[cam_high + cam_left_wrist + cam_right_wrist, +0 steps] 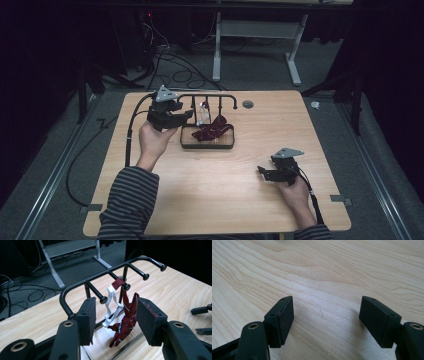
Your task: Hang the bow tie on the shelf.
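Observation:
A black peg rack stands on its tray base at the table's far middle. A dark red striped tie hangs from one peg beside a white clip, and its lower end lies bunched on the base. My left gripper is at the rack's left end. Its jaws stand open on either side of the tie without pressing it. My right gripper rests low at the near right, open over bare wood with nothing between its pads.
The wooden table has a round cable hole behind the rack. A white desk frame and loose cables lie on the grey floor beyond the far edge. The right gripper's jaw tips show at the left gripper view's right edge.

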